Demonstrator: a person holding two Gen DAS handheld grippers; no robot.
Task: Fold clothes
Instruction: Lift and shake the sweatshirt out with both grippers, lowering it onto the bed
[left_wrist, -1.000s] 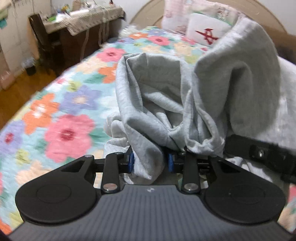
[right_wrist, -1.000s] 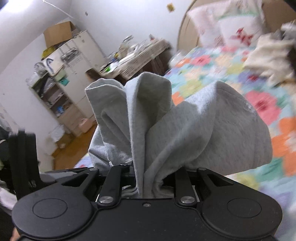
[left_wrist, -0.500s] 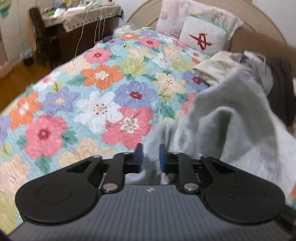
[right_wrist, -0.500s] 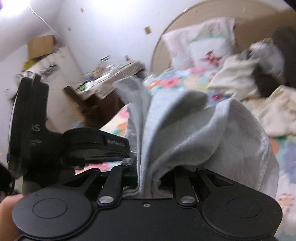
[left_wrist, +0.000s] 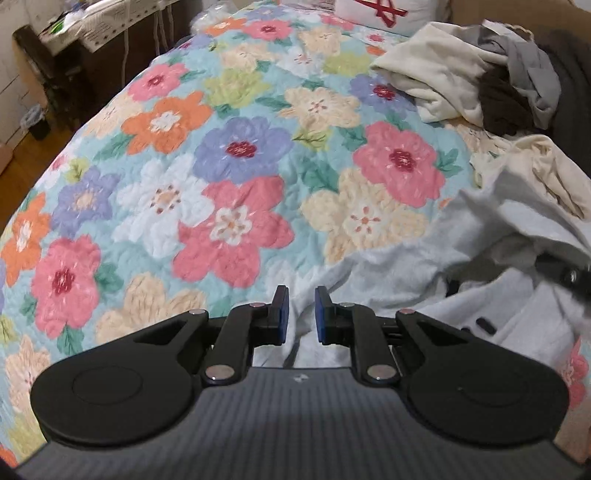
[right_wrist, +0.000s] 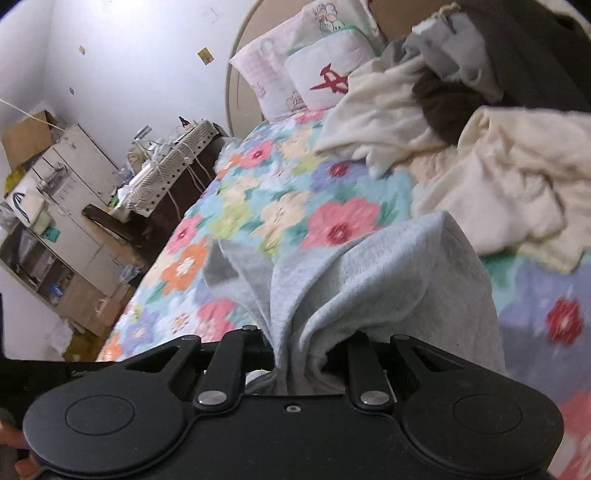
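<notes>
Left hand-held gripper (left_wrist: 300, 314): has released grey garment (left_wrist: 406, 280), parted, empty | right hand-held gripper (right_wrist: 308, 354): still clamps grey garment (right_wrist: 369, 280) | heaped clothes (left_wrist: 465, 77) on floral bed (left_wrist: 236, 155).

Pale grey garment (right_wrist: 388, 280). Quilt (left_wrist: 236, 155) in light blue, patterned with pink, orange, purple, white and cream flowers and green leaves. Cream clothes (left_wrist: 436, 85), dark brown cloth (left_wrist: 502, 103). White pillow (right_wrist: 328, 74) with red mark. Black grippers, blue pads (left_wrist: 283, 314).

Left claw (left_wrist: 300, 314) parted, right claw (right_wrist: 306, 354) seemingly clamped
</notes>
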